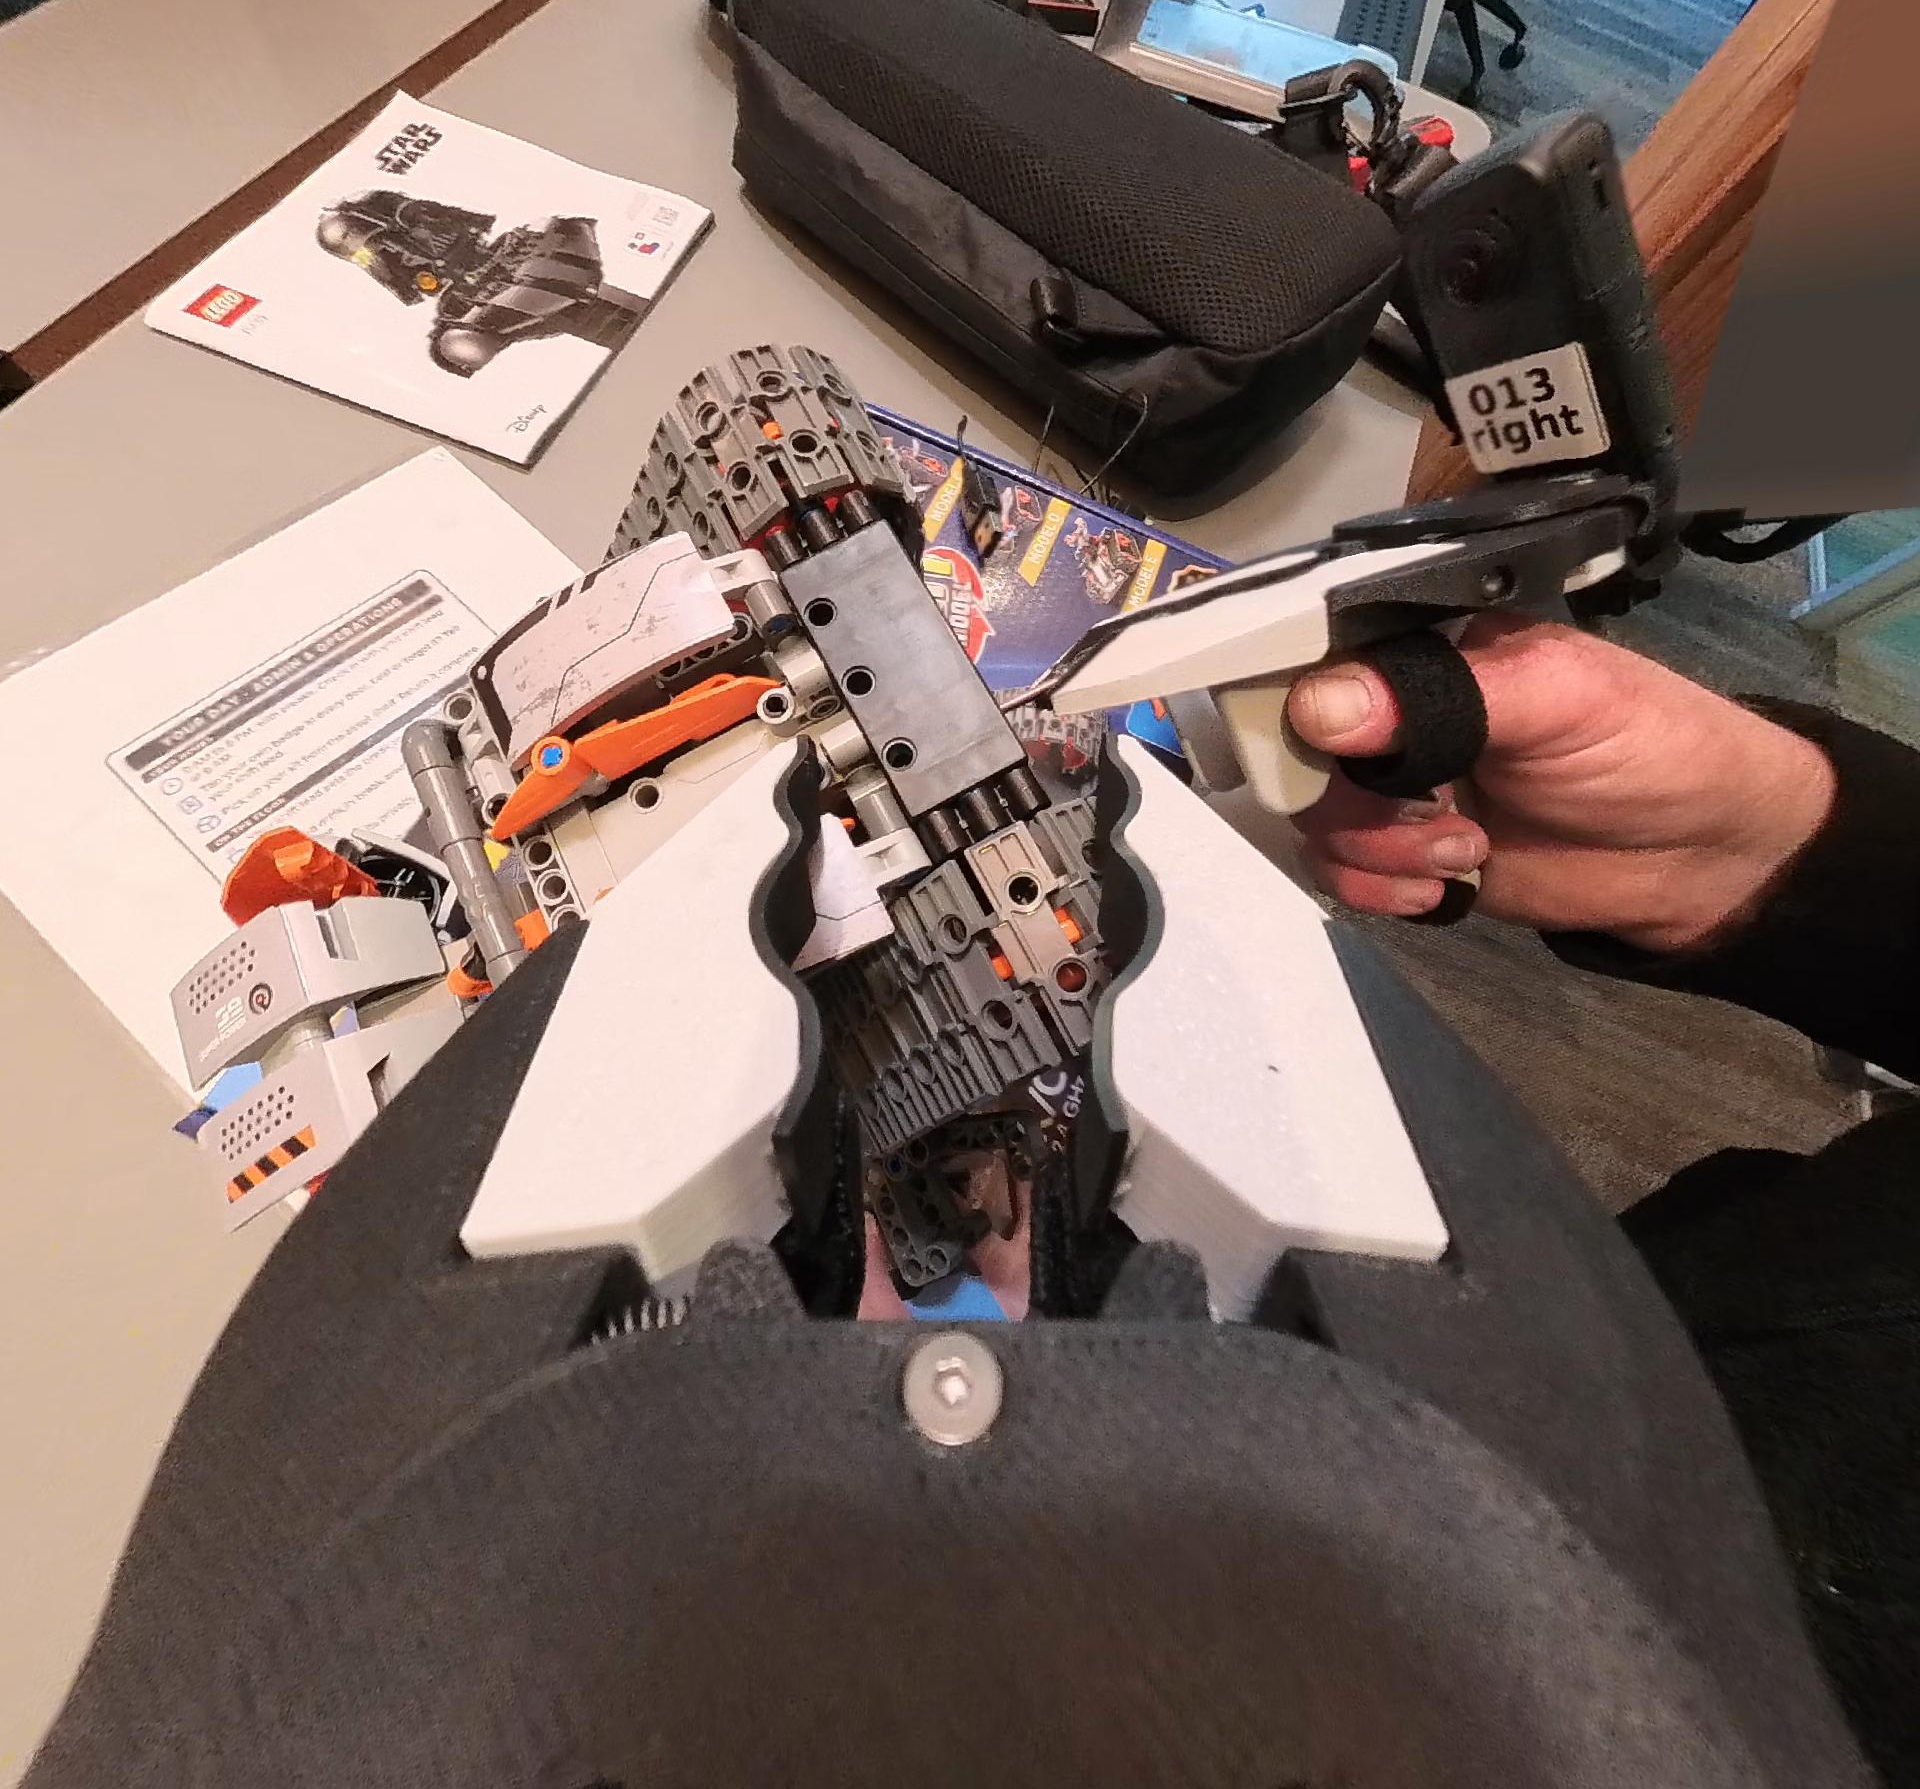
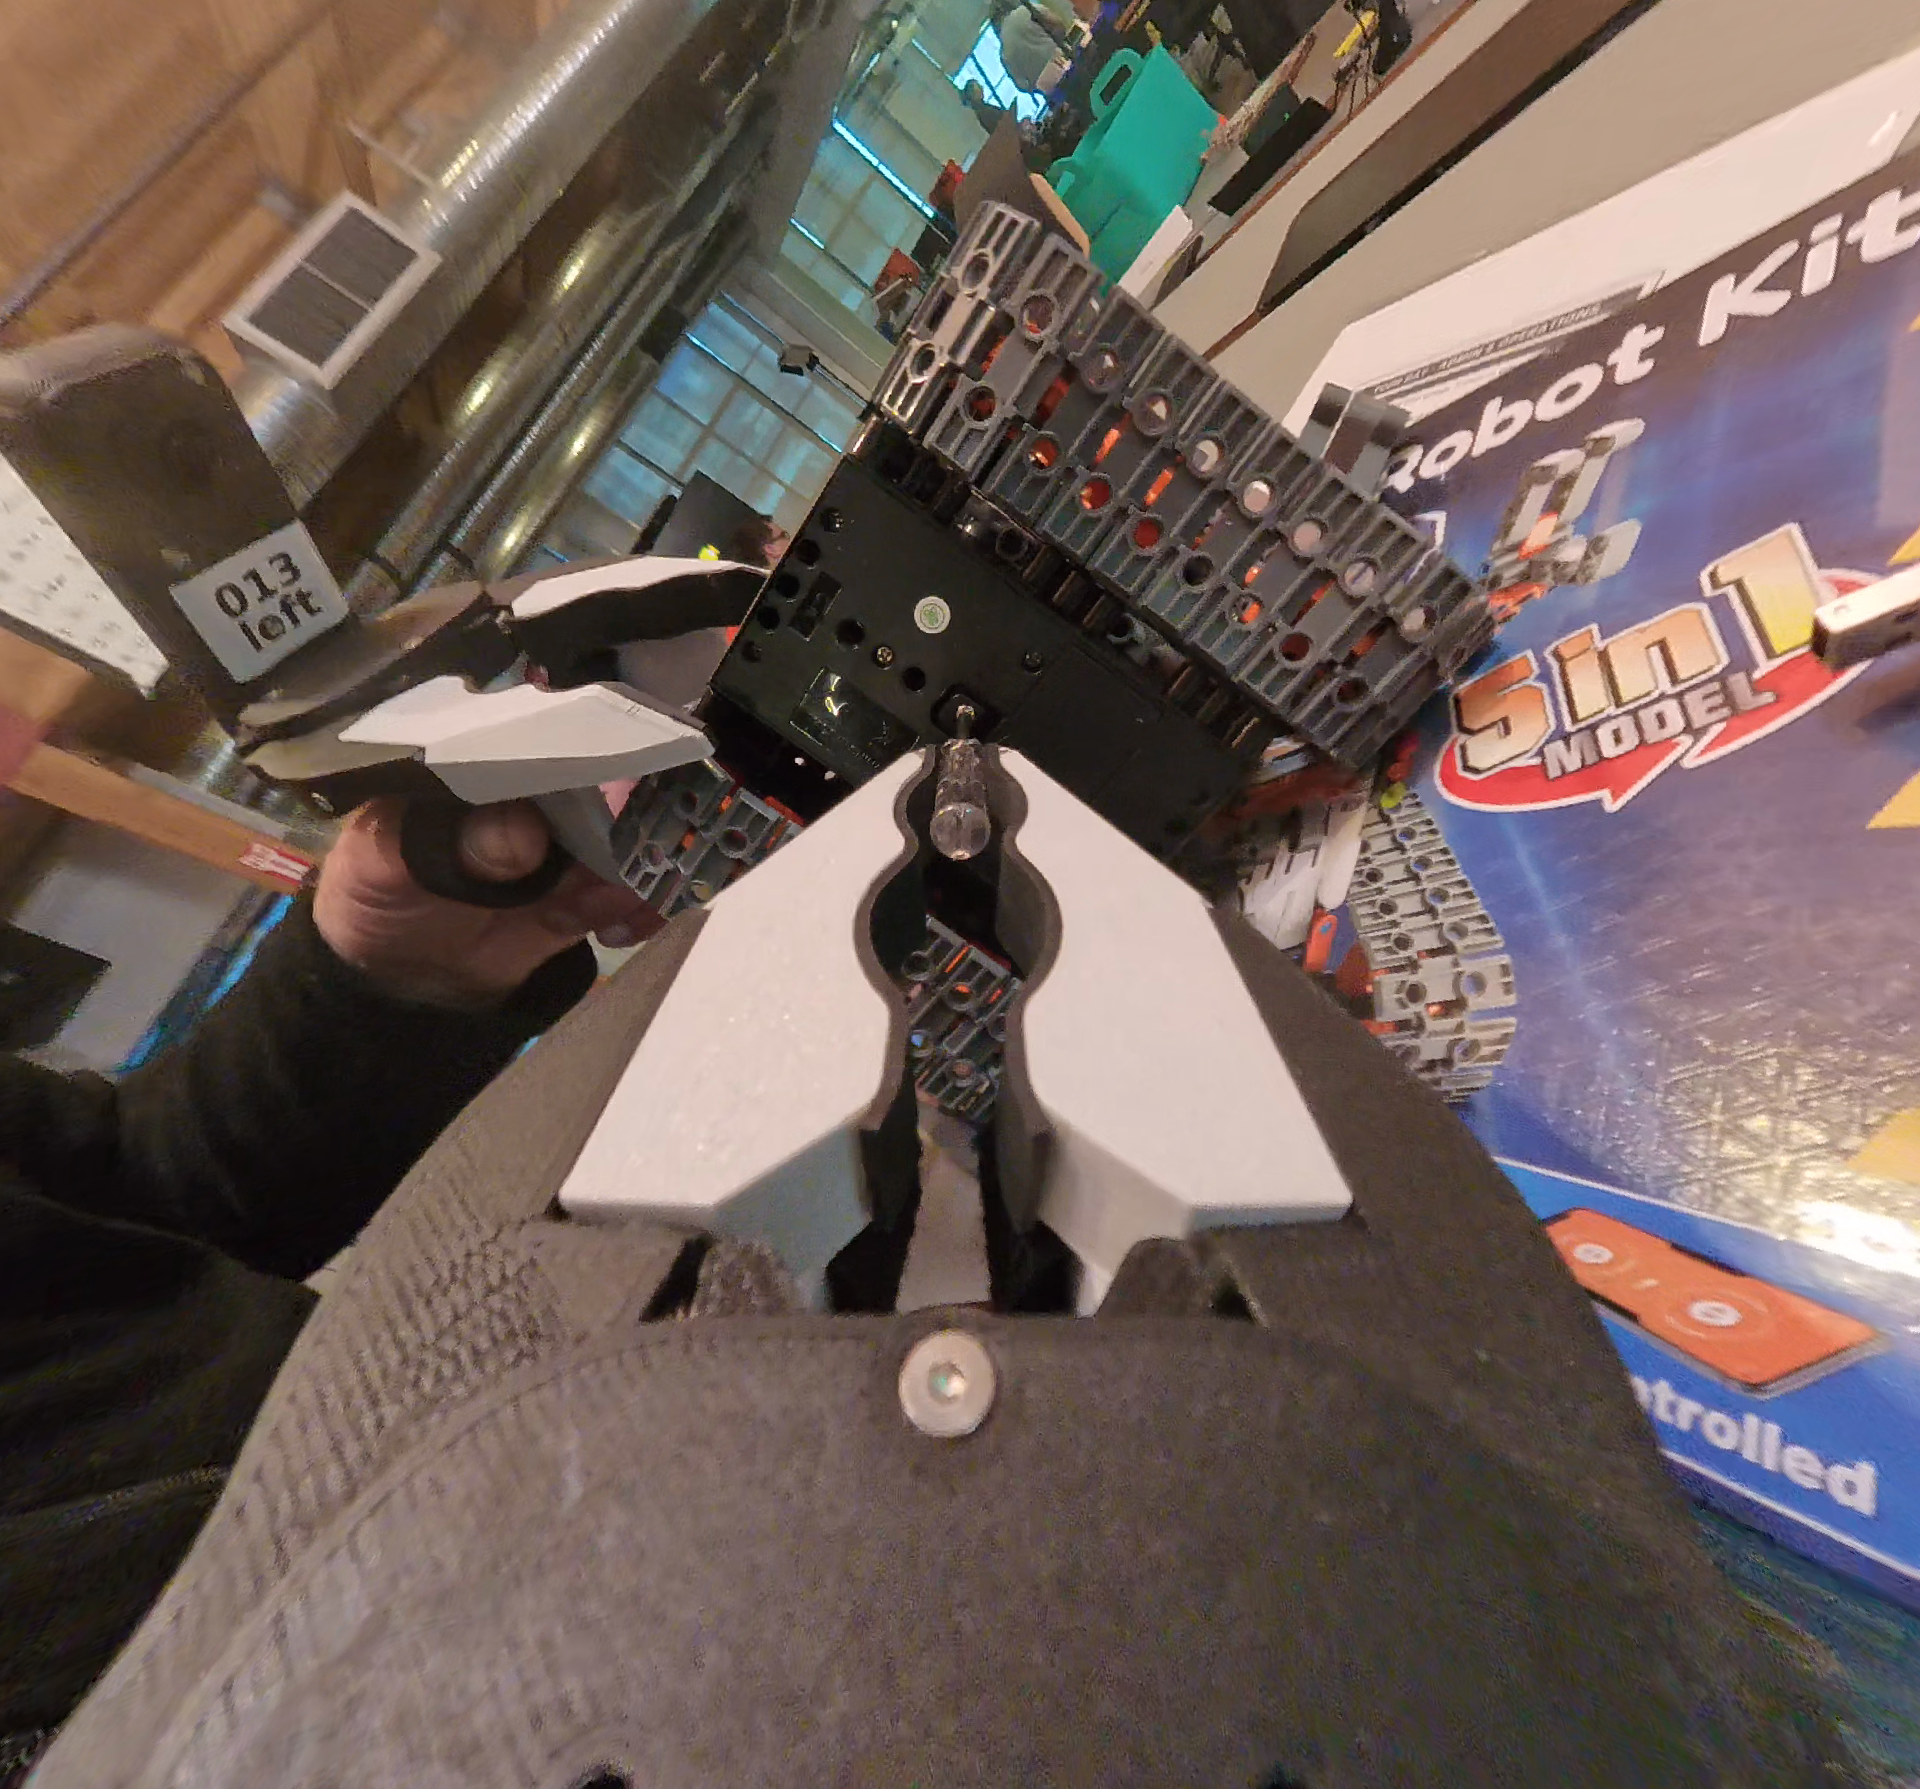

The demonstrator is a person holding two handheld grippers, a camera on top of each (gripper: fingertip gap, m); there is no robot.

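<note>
A toy building-block robot with grey tracks (image 1: 790,430) and a black battery box (image 1: 894,659) is tilted up off the table. My left gripper (image 1: 956,763) is shut on its grey track, with the white fingers (image 1: 665,991) on either side. My right gripper (image 2: 958,763) is shut on a small clear-handled screwdriver (image 2: 956,804). The screwdriver's tip touches the underside of the black box (image 2: 935,638). In the left wrist view the right gripper (image 1: 1070,690) reaches in from the right. In the right wrist view the left gripper (image 2: 727,659) clasps the model from the left.
A blue kit box (image 2: 1662,804) lies under the model, with a small USB stick (image 1: 982,513) on it. A building-set booklet (image 1: 436,274) and a printed white sheet (image 1: 208,700) lie at the left on the grey table (image 1: 156,129). A black bag (image 1: 1039,212) stands behind. The tips of one gripper are about 5 cm away from the tips of the other. The right tips stand about 15 cm off the small USB stick (image 1: 982,513).
</note>
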